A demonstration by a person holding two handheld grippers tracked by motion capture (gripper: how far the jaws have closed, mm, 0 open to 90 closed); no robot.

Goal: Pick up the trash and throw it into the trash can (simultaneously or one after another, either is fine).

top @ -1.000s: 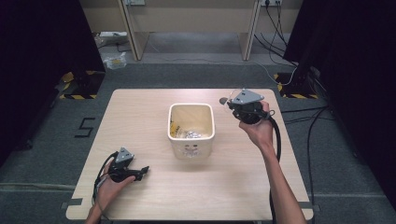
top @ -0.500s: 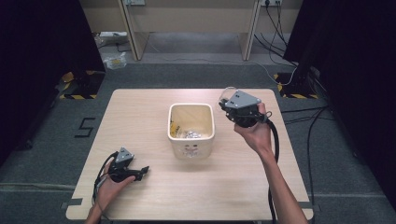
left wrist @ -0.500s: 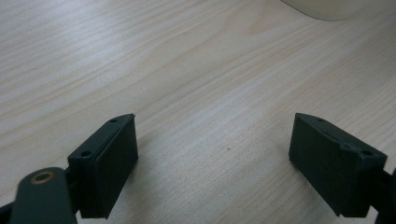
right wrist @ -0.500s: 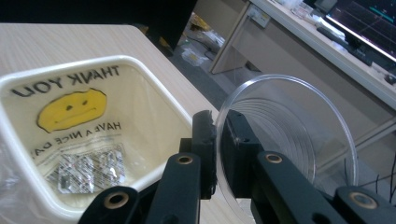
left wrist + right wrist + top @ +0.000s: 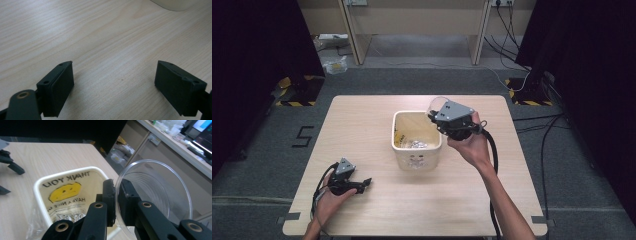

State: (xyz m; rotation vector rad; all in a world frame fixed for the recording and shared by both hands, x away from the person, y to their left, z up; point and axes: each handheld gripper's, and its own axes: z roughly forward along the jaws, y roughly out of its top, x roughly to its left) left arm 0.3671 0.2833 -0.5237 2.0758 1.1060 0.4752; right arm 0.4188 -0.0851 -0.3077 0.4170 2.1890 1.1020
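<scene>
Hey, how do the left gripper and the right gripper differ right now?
The left gripper rests low on the table near the front left corner; the right gripper is raised beside the white bin. The left gripper's fingers stand wide apart with nothing between them; the right gripper's fingers are pinched on the rim of a clear plastic cup. Both are black, hand-held and trail a cable.

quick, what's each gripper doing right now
Left gripper: open, empty, low over the table.
Right gripper: shut on the wall of a clear plastic cup, by the bin.
</scene>
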